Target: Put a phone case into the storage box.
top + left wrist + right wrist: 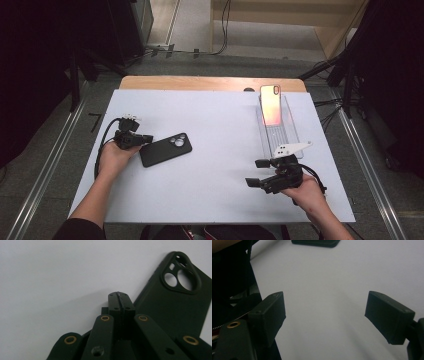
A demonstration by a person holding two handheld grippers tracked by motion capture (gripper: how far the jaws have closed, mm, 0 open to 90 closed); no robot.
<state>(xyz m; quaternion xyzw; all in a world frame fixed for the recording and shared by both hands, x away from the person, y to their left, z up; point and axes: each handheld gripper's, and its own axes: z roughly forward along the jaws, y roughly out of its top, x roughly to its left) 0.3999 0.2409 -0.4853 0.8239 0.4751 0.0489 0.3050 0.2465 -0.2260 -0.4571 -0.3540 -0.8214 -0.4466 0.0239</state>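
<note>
Black phone case (165,149) on white bench (215,175), two tools.
Left tool (148,138) stood pinched together, empty, touching the case's edge; right tool (257,173) gaped wide, holding nothing.

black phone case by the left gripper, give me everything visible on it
The black matte phone case lies flat on the white table, outer back up, left of centre, angled with its camera end toward the far right. A raised, rounded camera surround holds several cutouts, two large round ones and smaller holes. The material looks like soft rubber or silicone, unmarked. The left gripper, jaws shut together with nothing between them, sits at its near-left end; contact with the case cannot be told. Nothing else touches it.
</note>
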